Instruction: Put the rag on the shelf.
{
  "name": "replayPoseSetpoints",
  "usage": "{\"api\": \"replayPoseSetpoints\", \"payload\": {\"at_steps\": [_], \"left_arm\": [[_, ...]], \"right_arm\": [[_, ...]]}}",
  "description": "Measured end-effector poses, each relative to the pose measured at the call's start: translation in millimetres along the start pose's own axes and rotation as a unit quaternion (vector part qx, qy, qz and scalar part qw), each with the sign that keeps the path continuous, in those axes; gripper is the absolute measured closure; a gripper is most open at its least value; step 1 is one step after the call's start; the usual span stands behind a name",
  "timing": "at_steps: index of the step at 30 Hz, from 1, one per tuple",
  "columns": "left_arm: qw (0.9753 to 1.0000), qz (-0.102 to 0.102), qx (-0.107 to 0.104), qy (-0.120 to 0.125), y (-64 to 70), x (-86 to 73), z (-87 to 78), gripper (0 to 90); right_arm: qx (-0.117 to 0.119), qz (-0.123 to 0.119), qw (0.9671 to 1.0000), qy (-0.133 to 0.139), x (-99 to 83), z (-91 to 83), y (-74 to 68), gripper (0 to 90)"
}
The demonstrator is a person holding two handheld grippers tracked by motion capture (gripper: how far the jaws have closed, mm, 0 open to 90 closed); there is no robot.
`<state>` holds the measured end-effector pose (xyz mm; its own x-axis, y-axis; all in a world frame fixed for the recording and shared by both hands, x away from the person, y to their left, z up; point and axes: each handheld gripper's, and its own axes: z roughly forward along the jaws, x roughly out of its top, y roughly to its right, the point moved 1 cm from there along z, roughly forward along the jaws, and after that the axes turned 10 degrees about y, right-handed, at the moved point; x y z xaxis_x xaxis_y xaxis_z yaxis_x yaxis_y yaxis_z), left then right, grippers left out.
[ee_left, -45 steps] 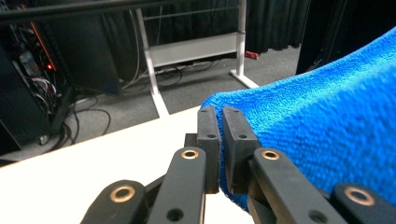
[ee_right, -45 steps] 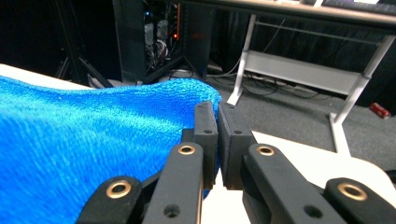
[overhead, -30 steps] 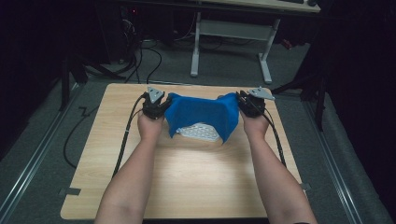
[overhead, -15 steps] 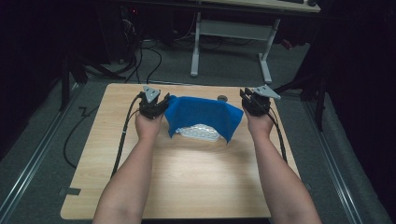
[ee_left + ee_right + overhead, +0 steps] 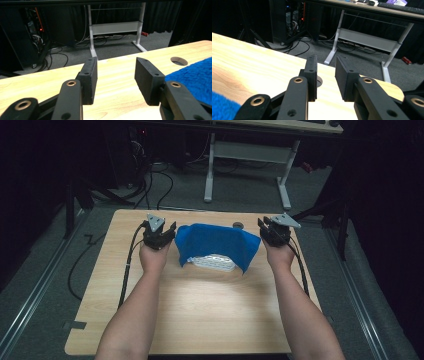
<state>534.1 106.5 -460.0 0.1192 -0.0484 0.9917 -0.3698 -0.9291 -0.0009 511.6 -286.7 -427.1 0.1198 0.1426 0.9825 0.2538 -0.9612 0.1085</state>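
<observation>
A blue fluffy cloth (image 5: 217,245) lies on the far half of the wooden table (image 5: 200,310), its near edge turned up so a white patterned underside (image 5: 215,262) shows. My left gripper (image 5: 171,227) rests just left of the cloth, open, nothing between its jaws. The right gripper (image 5: 261,224) sits just right of the cloth, also open and holding nothing. In the left gripper view, the open left gripper (image 5: 115,62) has the cloth (image 5: 195,77) at its right. The right gripper view has the open right gripper (image 5: 325,60) with a cloth corner (image 5: 222,105) at lower left.
A round cable hole (image 5: 238,225) lies in the tabletop just behind the cloth. Beyond the table's far edge are a white desk frame (image 5: 280,175), floor cables (image 5: 150,180) and dark equipment. A cable (image 5: 127,270) trails from the left gripper along the table.
Both grippers held the cloth's far corners a second ago. They have carried them away from me, let go and moved outward. The cloth now lies loose on the table.
</observation>
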Motion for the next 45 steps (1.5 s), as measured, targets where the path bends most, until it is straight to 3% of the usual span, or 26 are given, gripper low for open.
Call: {"api": "replayPoseSetpoints", "payload": {"at_steps": [17,37,41,45], "left_arm": [[0.9999,-0.009,0.008,-0.010,-10.2,-13.7,-32.0,55.1],[0.9997,-0.012,-0.002,-0.023,-2.5,-40.2,-62.4,55.5],[0.9993,-0.009,-0.008,-0.035,-0.4,-45.2,-69.5,55.5],[0.9988,0.000,-0.018,-0.046,4.5,-52.6,-79.3,54.6]], "right_arm": [[-0.009,0.003,1.0000,-0.003,-0.2,-28.2,4.2,69.3],[-0.001,0.012,0.9999,-0.012,-19.1,-58.6,3.0,66.8],[0.003,0.008,1.0000,-0.003,-20.7,-66.7,-0.6,65.5],[0.015,0.011,0.9997,-0.018,-25.2,-74.1,-4.4,60.3]]}}
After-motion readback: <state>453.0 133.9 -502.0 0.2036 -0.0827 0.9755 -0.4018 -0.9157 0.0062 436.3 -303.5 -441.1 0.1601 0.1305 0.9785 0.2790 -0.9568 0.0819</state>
